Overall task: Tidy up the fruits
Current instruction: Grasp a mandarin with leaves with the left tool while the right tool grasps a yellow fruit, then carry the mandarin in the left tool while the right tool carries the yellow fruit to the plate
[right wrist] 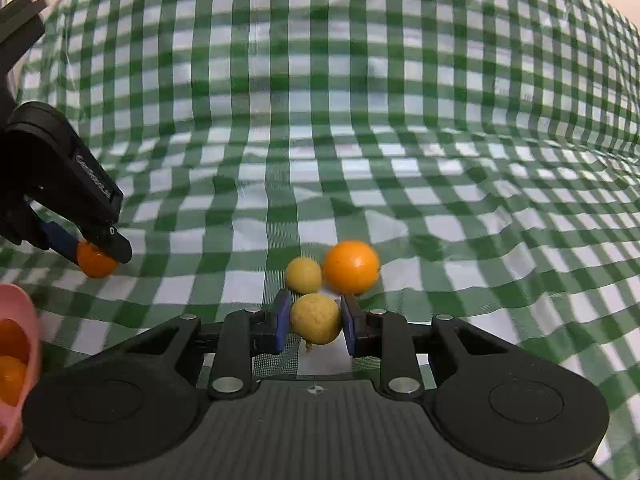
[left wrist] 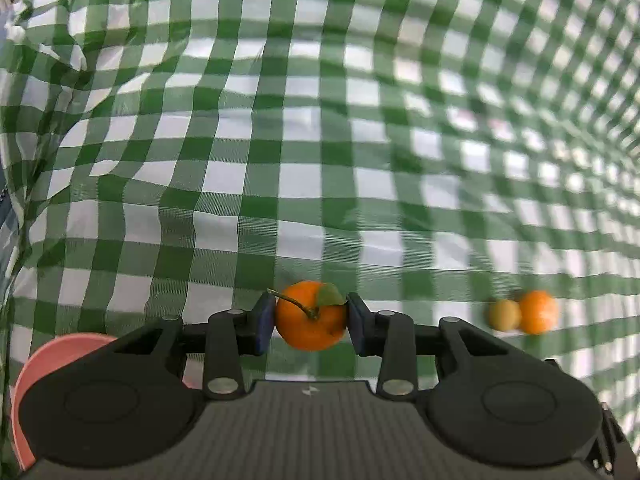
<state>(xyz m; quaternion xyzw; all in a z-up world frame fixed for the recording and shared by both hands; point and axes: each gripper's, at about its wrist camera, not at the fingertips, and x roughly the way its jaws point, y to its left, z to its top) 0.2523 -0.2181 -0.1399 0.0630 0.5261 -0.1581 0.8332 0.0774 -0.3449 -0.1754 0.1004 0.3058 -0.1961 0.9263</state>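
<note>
A: Starting big: green checked cloth (right wrist: pixel 360 120) covers everything, wrinkled, lots of bare room ahead and to the right; it drops away at far left in the left wrist view, so avoid that edge

B: Bowl?

A: Pink bowl (right wrist: pixel 20 320) at lower left, oranges already inside, rim close to the left gripper (left wrist: pixel 311 320)

B: Grippers?

A: Left one pinches a stemmed orange (left wrist: pixel 310 316) across its middle, pads on both sides. Right gripper (right wrist: pixel 314 322) pinches a yellow fruit (right wrist: pixel 316 318) the same way

B: Handling?

A: Both look light, round, smooth, firm skin; likely to roll if dropped, bruise if squeezed hard. Mid-belly grip seems right, clear of stem and leaf

B: Leftovers?

A: Loose orange (right wrist: pixel 351 267) and small yellow fruit (right wrist: pixel 303 275) touching, just beyond the right pads, easy to knock
</note>
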